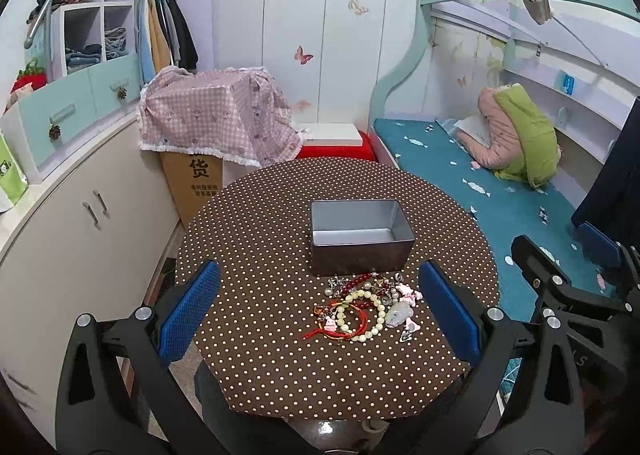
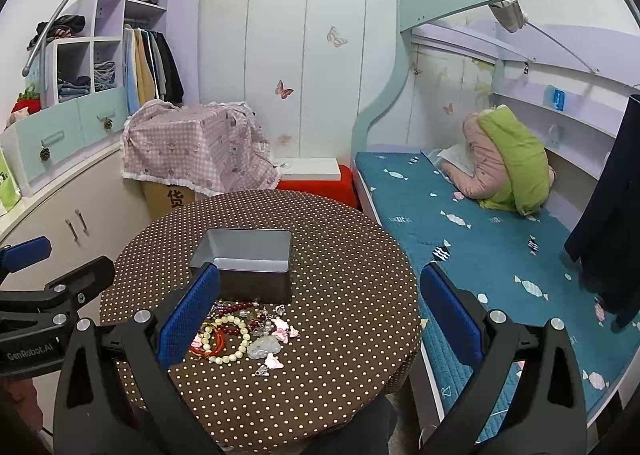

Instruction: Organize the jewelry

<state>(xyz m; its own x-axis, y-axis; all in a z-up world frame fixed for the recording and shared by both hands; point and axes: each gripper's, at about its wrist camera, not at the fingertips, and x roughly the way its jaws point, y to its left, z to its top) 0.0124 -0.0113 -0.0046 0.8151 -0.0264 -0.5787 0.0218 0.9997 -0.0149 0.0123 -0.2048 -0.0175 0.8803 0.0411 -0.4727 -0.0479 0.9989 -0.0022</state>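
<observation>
A pile of jewelry [image 1: 365, 305] lies on the round brown polka-dot table [image 1: 260, 367]: cream bead bracelets, dark red beads, red cords, pink charms and a pale pendant. Just behind it stands an open grey metal tin [image 1: 360, 233], bare inside. My left gripper [image 1: 320, 311] hovers open above the table's near side, its blue pads wide on either side of the pile. In the right wrist view the jewelry [image 2: 246, 337] and tin [image 2: 246, 265] sit left of centre. My right gripper [image 2: 320, 313] is open, its left pad over the pile's left edge, holding nothing.
A bed with a teal cover [image 2: 480, 239] and a pink and green bundle [image 2: 504, 159] runs along the right. A cardboard box under pink checked cloth [image 1: 216, 119] and a red stool [image 1: 336, 153] stand behind the table. White cabinets [image 1: 72, 223] line the left.
</observation>
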